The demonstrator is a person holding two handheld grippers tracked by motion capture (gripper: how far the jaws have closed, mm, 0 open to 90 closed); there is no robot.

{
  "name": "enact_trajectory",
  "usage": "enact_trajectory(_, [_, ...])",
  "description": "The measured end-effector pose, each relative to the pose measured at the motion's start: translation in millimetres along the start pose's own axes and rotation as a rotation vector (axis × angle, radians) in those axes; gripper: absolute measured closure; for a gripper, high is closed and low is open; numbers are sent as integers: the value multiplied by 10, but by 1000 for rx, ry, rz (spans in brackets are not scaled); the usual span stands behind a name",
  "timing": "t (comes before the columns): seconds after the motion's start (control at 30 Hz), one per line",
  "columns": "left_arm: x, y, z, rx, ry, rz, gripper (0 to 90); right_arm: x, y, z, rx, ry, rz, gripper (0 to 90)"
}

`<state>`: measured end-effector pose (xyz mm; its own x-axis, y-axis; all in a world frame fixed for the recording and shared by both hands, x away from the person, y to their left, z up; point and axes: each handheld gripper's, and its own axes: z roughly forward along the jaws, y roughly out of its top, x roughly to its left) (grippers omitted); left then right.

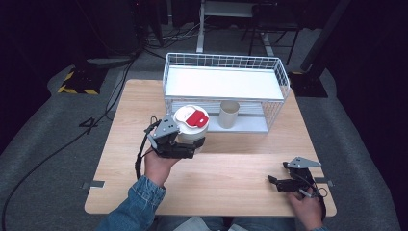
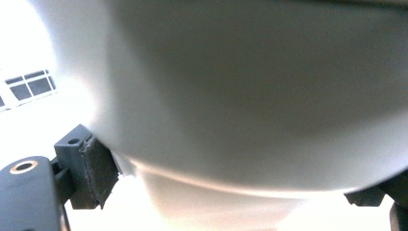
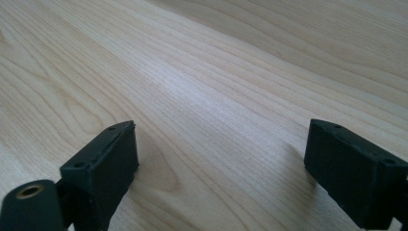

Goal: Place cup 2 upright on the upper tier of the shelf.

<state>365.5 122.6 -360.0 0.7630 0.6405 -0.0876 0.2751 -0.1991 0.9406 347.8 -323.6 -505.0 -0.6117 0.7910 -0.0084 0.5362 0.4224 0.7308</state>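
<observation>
Left tool (image 1: 185, 144): closed on the white tub (image 1: 191, 127), jaws pressed to its side below the lid; in the left gripper view the tub's pale wall (image 2: 240, 96) bulges between the two pads.
Tub: left of centre on the bench (image 1: 231, 178), just in front of the wire rack (image 1: 226, 91); white lid with a red label (image 1: 195, 119). Whether it rests on the bench or is lifted I cannot tell.
Step in hand: the tub looks gripped and ready to be carried, probably toward the rack.
Next move: judged from here, raise the tub to clear the rack's front rail, or slide it level into the lower tier.
Rack: white top shelf bare; the lower tier holds a beige cup (image 1: 229, 114), just right of the tub.
Edges: the rack's front wires and the cup are the near hazards; the tub's lid sits close to the top shelf's edge.
Open room: wide bare wood between the two hands and along the near side.
Right tool (image 1: 276, 183): jaws wide apart, holding nothing, low over bare wood (image 3: 216, 96) near the right near corner, well apart from the tub.
</observation>
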Motion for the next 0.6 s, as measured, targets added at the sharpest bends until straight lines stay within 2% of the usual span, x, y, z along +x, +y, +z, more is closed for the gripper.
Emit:
enact_trajectory(0.3, [69,256,-16,-26,-13,-8,123,5,5,6,0,-5,5,114])
enact_trajectory(0.6, [119,538,5,-38,-12,19,124,6,7,8,1,-7,6,113])
